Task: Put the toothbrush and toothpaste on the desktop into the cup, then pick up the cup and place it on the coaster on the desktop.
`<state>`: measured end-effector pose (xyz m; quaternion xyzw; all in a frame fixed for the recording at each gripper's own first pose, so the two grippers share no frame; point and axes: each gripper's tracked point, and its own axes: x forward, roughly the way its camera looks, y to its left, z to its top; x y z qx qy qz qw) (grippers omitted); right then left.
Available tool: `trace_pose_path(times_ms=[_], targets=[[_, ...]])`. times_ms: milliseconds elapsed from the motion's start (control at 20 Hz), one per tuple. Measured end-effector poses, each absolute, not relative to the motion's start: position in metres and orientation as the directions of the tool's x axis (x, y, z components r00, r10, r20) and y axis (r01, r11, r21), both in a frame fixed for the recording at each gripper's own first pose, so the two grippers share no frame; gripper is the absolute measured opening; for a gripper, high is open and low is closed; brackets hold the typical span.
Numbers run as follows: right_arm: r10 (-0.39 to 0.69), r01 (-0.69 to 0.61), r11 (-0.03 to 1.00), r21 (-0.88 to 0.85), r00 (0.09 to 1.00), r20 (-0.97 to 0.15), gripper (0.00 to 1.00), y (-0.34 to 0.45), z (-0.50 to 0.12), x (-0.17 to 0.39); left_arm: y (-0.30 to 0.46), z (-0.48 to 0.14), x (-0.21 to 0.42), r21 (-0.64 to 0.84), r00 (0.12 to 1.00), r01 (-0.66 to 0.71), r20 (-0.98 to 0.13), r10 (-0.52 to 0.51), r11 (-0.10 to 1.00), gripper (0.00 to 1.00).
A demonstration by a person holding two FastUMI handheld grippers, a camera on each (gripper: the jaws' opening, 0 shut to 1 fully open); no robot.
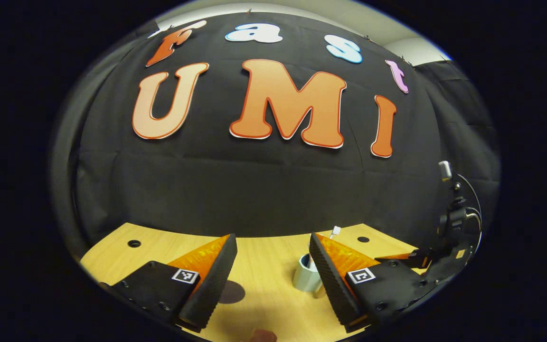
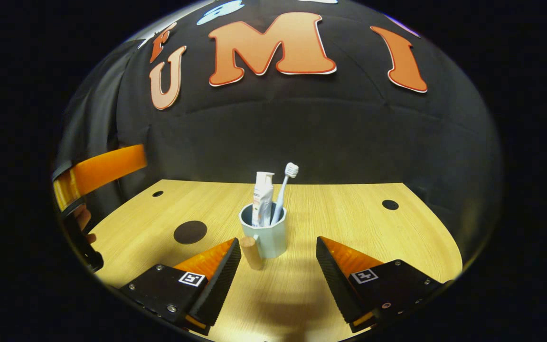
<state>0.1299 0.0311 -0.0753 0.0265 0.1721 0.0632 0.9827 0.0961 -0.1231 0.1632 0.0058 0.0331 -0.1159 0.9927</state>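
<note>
I see the cup (image 2: 265,233) standing on the desk (image 2: 373,237), right in front of my right gripper (image 2: 278,273). The toothbrush (image 2: 283,192) and the toothpaste (image 2: 262,198) both stand up inside it, so I think that part is done. Now the cup has to go onto the coaster (image 2: 190,232), the dark round spot on the desk off to the cup's left in the right gripper view, well apart from it. My right gripper's fingers are wide apart and hold nothing. The cup sits between them but a bit ahead, not touching. It has a little wooden handle (image 2: 251,251) poking toward me, close to the near finger. I would push forward slowly so both fingers slide past the handle and land on the cup's sides, then squeeze gently. If I tip it, the brush and paste could fall out, so I want to lift it straight up. My left gripper (image 1: 273,280) is also wide open and empty, with the cup (image 1: 307,275) peeking out beside its finger.
</note>
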Motion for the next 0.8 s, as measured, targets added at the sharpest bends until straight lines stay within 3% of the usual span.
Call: trace_pose_path(times_ms=[300, 800], targets=[[0.126, -0.125, 0.992, 0.028, 0.915, -0.383, 0.95, 0.059, -0.073, 0.143, -0.060, 0.164, 0.044, 0.045, 0.988, 0.153, -0.044, -0.151, 0.987, 0.98], [0.058, -0.031, 0.998, 0.054, 0.774, -0.630, 0.95, 0.061, -0.113, 0.167, -0.004, 0.140, -0.007, 0.060, 0.997, 0.023, -0.069, -0.019, 0.998, 0.98]])
